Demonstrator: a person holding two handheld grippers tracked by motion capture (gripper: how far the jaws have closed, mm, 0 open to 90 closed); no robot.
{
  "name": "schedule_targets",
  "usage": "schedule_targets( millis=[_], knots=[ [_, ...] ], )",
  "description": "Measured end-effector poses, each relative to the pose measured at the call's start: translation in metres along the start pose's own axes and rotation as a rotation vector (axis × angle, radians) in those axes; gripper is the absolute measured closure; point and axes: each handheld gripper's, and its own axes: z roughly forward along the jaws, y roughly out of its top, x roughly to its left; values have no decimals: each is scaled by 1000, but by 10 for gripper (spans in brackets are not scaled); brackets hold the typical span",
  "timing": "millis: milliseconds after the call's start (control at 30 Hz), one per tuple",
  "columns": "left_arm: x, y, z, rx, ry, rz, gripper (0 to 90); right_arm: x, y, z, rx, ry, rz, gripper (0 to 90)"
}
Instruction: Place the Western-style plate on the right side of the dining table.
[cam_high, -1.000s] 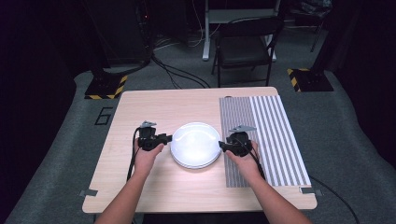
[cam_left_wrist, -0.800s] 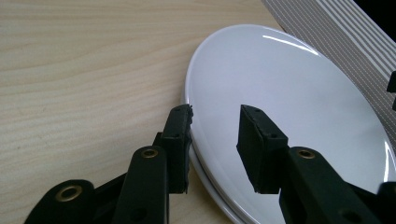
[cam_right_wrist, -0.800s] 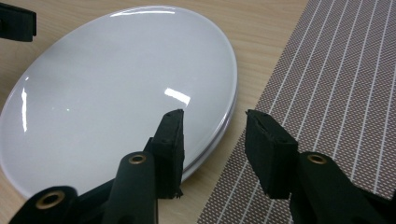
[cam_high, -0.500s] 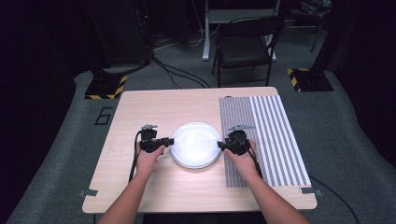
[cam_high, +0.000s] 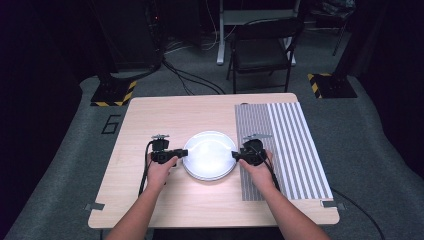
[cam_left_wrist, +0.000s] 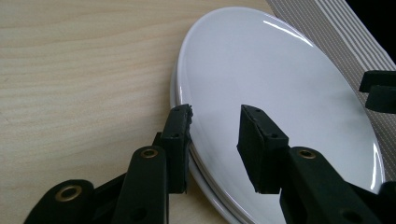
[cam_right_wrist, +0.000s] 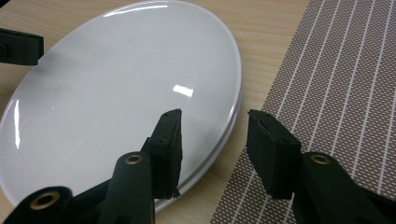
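A white plate (cam_high: 209, 155) lies on top of at least one more white plate on the wooden table (cam_high: 175, 115), as the stacked rims in the left gripper view show. My left gripper (cam_high: 184, 152) points at the plate's left rim. Its jaws stand open astride the rim of the plate (cam_left_wrist: 261, 70), one beside the edge and one over the surface. My right gripper (cam_high: 235, 155) meets the right rim the same way. Its jaws have just been opening slightly, one over the plate (cam_right_wrist: 116, 79) and one clear of the rim above the mat's edge.
A grey striped placemat (cam_high: 287, 145) covers the table's right part, just right of the plate. A chair (cam_high: 262, 50) stands behind the table, and two striped floor bases (cam_high: 112, 92) flank it. Bare wood lies left of and behind the plate.
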Motion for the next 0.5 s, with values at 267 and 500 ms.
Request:
schedule_targets(
  millis=[267,500],
  knots=[
    [-1,-2,1,1,-30,-11,635,2,0,3,8,-3,21,546],
    [-1,-3,2,2,-36,-19,629,1,-2,8,20,-10,26,537]
  ],
)
